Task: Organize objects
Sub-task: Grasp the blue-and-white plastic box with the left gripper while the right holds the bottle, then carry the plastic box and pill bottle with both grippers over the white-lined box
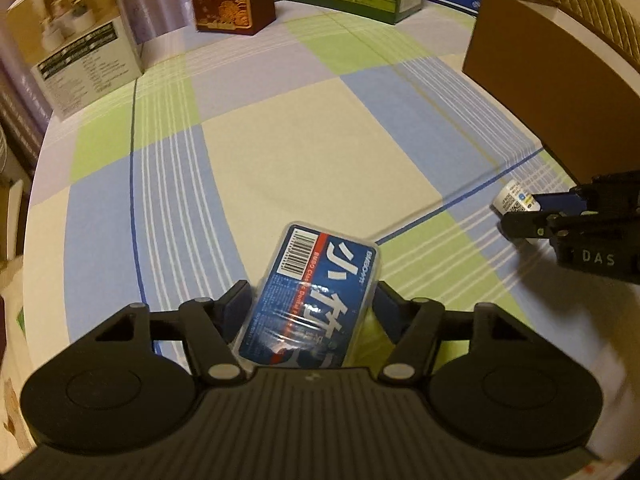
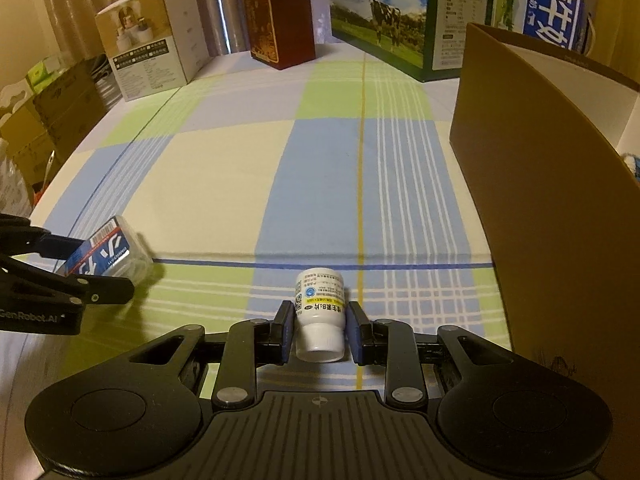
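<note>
Left gripper [image 1: 310,300] pinches a clear blue-labelled box [image 1: 316,292], tilted toward 1 o'clock above the checked tablecloth [image 1: 304,152]. Right gripper [image 2: 319,316] clamps a white pill bottle [image 2: 320,312], cap toward the camera. Brown open carton [image 2: 552,208] stands at 2 o'clock of the right gripper; printed boxes [image 2: 288,20] line 12 o'clock.

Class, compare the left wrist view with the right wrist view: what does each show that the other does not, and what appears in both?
Only the left wrist view shows the blue packet's full label and barcode, held between the left gripper's fingers. Only the right wrist view shows the white bottle's cap end and whole body between the right gripper's fingers, plus the cardboard boxes off the table's left edge. Both show the checked tablecloth, brown box, cow carton and both held items.
</note>
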A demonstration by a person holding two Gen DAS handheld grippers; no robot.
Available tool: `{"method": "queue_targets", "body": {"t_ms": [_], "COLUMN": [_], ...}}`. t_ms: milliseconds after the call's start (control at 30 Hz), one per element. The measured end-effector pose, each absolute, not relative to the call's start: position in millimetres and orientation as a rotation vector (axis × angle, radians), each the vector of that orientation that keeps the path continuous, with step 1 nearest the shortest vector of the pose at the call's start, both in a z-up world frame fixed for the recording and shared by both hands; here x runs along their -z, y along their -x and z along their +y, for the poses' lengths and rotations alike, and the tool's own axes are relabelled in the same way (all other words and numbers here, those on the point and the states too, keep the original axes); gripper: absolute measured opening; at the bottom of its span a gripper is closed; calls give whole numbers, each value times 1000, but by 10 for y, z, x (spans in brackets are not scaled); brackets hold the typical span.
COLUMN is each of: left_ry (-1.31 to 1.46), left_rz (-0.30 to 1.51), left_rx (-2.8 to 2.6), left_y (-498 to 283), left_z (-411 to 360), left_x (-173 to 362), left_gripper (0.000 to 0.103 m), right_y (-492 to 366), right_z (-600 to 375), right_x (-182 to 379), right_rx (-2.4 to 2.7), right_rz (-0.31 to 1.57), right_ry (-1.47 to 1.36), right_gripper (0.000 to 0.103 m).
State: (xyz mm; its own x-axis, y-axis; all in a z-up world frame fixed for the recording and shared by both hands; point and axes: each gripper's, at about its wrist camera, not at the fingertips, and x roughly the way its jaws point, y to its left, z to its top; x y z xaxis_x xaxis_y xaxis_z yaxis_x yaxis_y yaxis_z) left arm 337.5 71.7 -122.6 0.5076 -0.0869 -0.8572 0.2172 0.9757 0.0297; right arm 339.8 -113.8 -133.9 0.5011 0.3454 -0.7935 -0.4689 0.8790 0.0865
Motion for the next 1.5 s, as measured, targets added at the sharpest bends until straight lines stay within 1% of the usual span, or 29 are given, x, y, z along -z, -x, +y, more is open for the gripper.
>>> {"method": "queue_targets", "body": {"t_ms": [100, 233, 467, 767, 1000, 1167, 1233, 1267, 1300, 1500], "left_ry": [-96, -43, 22, 17, -2, -16, -25, -32, -42, -71], "left_rz": [1043, 1073, 1110, 1150, 1167, 1167, 1172, 1169, 1165, 1156], "left_rx": [142, 106, 88, 115, 158, 159, 154, 148, 144, 113], "left_y": [-3323, -3204, -2872, -2392, -2141, -2093, -2101, -2101, -2110, -2136], "left_z": [727, 699, 576, 293, 57, -104, -152, -169, -185, -292], "left_x": [1215, 1193, 1151, 1115, 1106, 1124, 1152, 1159, 1164, 1191], "left_gripper": [58, 53, 53, 53, 53, 53, 52, 52, 53, 58], "right_y": [-3350, -3232, -2853, -2355, -2181, -2180, -2191, -2190, -2193, -2153], "right_z": [-1106, -1129, -1304, -1762, -2076, -2113, -2103, -2102, -2092, -2098], "right_x": [1345, 1334, 1274, 1191, 1153, 1152, 1159, 1155, 1161, 1168], "right_rx": [-515, -543, -585, -589, -570, -579, -586, -590, -591, -618], "right_rz": [918, 931, 971, 1020, 1045, 1024, 1017, 1015, 1012, 998], "right_ry": [198, 199, 196, 192, 197, 205, 207, 207, 209, 227], "right_gripper": [24, 24, 24, 24, 24, 25, 30, 36, 38, 37]}}
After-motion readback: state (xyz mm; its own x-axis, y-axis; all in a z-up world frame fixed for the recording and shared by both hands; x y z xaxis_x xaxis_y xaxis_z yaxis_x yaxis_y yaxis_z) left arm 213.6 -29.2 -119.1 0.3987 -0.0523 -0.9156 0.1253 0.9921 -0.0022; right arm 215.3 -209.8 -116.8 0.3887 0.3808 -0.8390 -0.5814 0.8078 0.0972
